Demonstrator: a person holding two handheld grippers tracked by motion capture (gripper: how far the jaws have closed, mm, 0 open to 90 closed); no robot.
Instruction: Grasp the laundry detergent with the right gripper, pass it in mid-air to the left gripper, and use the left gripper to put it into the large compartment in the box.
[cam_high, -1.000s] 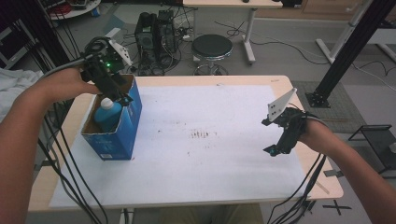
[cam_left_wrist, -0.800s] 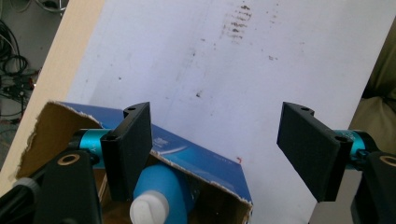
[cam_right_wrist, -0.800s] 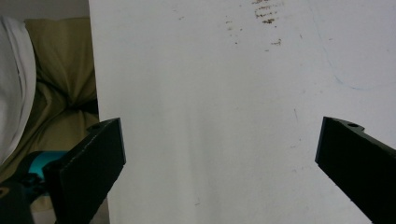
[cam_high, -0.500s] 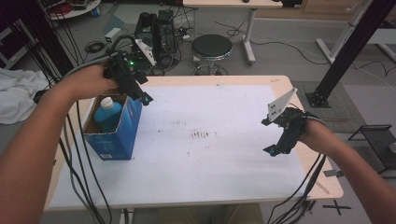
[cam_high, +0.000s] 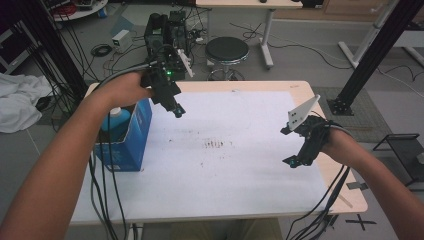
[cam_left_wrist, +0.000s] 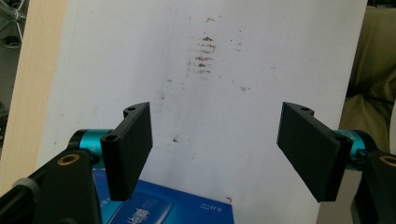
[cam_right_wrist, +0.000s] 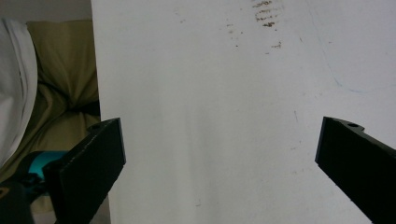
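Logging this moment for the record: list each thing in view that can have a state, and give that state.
left gripper: open, empty, above the table beside the box.
right gripper: open, empty, over the white mat.
blue box: upright, top open.
bottle: standing inside the box, capped.
white mat: flat, brown stains at its middle.

Box (cam_high: 131, 137): blue, pale lettering on its side. Bottle (cam_high: 116, 122) inside it: light blue, white cap. Table (cam_high: 260, 85): pale wood edge, white sheet (cam_high: 240, 170) on top, marked with a patch of brown smudges (cam_high: 216, 144). Left gripper (cam_left_wrist: 215, 149): black jaws, teal collars, brass-coloured screw. Right gripper (cam_right_wrist: 219, 172): black jaws, teal collar. Stool (cam_high: 227, 50): black round seat.
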